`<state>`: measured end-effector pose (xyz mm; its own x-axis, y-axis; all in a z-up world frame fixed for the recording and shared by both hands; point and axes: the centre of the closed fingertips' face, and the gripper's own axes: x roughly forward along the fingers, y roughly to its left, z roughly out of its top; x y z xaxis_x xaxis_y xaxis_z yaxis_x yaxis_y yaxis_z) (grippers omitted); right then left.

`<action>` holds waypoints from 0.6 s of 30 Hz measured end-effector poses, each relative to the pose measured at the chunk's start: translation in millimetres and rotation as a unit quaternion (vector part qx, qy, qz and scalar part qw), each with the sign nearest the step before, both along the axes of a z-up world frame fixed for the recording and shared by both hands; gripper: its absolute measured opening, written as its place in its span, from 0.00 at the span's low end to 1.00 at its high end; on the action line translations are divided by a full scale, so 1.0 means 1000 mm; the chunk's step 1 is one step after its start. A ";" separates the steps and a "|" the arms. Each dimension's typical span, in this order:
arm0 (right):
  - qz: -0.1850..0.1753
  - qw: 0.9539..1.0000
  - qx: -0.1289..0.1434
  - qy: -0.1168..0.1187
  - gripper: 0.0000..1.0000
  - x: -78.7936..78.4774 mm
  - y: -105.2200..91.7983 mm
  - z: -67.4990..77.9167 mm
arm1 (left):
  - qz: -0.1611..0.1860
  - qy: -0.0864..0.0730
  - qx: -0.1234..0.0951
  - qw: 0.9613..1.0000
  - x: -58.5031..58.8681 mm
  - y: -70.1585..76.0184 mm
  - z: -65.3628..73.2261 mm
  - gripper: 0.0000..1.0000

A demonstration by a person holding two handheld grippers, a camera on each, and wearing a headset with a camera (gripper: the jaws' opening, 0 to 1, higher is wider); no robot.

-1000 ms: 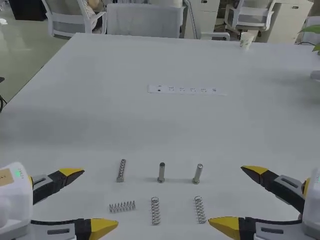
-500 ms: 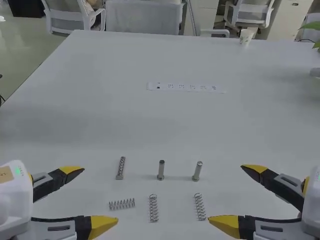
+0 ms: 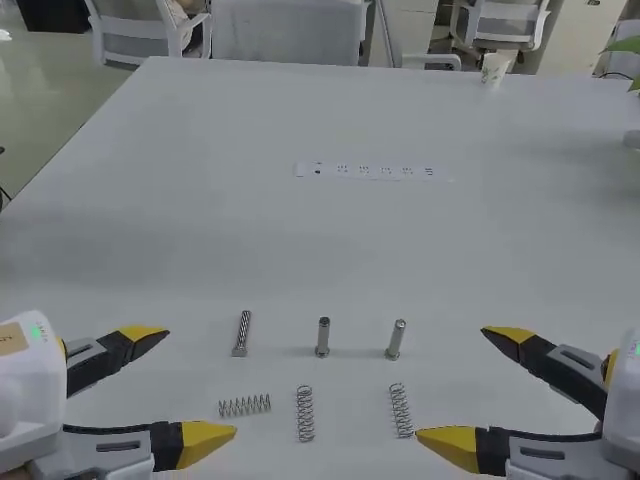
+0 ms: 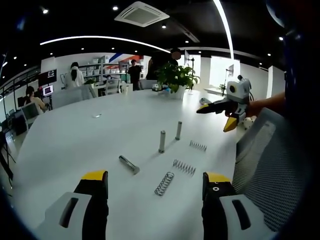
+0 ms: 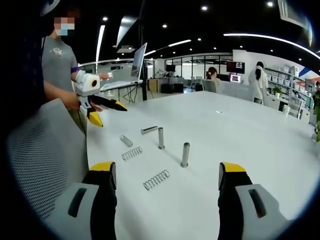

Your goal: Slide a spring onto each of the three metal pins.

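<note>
White table (image 3: 200,230) carries three metal pins in one row: the left pin (image 3: 243,334) lies on its side, while the middle pin (image 3: 323,337) and the right pin (image 3: 397,339) stand upright. Just before them lie the left spring (image 3: 244,405), the middle spring (image 3: 305,412) and the right spring (image 3: 401,410), each apart from its pin. The left gripper (image 3: 190,385) and the right gripper (image 3: 457,386) hover at the two sides, both wide open and holding nothing. Farther back a socket strip (image 3: 365,171) sits in the table. A paper cup (image 3: 491,68) and chairs (image 3: 135,35) are at the far edge.
</note>
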<state>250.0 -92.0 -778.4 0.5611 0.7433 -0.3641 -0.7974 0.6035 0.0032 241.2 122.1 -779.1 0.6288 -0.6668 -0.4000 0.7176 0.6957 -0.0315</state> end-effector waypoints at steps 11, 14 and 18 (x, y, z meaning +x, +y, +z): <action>-0.003 1.000 0.009 -0.012 0.85 -0.001 0.004 0.015 | -0.004 -0.014 0.010 1.000 0.022 0.003 0.018 0.71; -0.003 1.000 0.009 -0.016 0.85 -0.002 0.004 0.016 | -0.008 -0.018 0.013 1.000 0.028 0.002 0.022 0.71; -0.003 1.000 0.007 -0.017 0.85 -0.003 0.004 0.016 | -0.017 -0.020 0.021 0.999 0.040 -0.005 0.023 0.70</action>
